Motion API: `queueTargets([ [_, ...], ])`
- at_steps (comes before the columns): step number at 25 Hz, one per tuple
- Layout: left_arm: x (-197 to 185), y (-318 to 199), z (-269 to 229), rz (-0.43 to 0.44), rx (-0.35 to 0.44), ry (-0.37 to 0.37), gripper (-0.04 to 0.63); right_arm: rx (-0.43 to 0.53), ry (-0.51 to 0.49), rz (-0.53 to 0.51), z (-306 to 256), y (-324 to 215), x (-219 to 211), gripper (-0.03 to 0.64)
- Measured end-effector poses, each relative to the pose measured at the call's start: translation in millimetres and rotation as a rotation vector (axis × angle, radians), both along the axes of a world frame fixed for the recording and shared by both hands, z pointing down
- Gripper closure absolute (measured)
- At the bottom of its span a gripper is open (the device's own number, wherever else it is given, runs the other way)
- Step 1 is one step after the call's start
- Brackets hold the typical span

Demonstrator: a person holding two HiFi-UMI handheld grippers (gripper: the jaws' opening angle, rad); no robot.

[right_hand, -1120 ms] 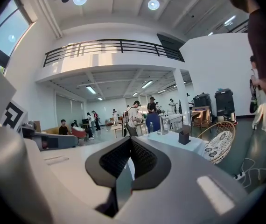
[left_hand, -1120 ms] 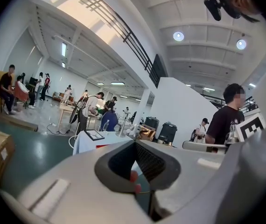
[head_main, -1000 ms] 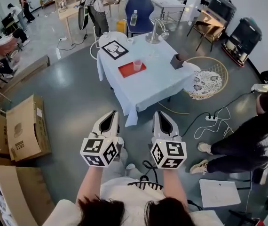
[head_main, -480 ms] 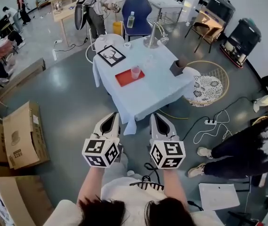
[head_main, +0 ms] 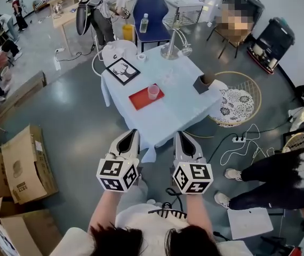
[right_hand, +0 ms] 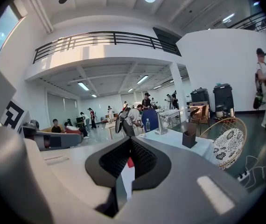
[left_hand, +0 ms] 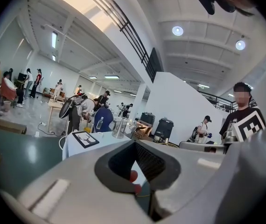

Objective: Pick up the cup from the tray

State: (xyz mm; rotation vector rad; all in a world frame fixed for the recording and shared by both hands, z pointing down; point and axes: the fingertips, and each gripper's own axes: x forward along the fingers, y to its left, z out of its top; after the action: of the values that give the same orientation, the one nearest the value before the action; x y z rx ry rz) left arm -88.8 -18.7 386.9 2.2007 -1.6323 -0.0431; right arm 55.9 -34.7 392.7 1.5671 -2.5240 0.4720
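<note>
Clear pinkish cup [head_main: 153,92] stands upright on the red tray [head_main: 140,99].

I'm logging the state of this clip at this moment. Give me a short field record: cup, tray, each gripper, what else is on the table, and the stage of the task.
cup: cup, upright on the tray
tray: red tray, on the table with a light blue cloth
left gripper: left gripper, over the floor short of the table, jaws together, empty
right gripper: right gripper, beside the left one, jaws together, empty
also on table: framed picture, brown box
stage: cup not yet reached
</note>
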Motion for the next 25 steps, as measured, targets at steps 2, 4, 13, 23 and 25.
queueTargets([
  [2,-4.0,-12.2,0.0,0.01,0.0,0.001,0.595,0.0,-0.003,0.003,-0.8,-10.6,-4.8,0.591],
  [4,-6.9,-23.0,0.6,0.028,0.001,-0.003,0.595,0.014,-0.01,0.028,-3.1,-20.9,-6.7,0.589],
  [13,-30.2,-68.2,4.8,0.095,-0.014,-0.013,0.595,0.017,-0.036,0.085,-3.7,-60.3,-25.4,0.554],
  [23,-38.5,-103.8,9.1,0.133,-0.021,-0.013,0.595,0.023,-0.051,0.086,1.2,-88.6,-36.3,0.513],
  [25,-40.5,-110.6,12.4,0.131,-0.029,-0.01,0.595,0.038,-0.034,0.06,1.6,-94.5,-41.1,0.491],
])
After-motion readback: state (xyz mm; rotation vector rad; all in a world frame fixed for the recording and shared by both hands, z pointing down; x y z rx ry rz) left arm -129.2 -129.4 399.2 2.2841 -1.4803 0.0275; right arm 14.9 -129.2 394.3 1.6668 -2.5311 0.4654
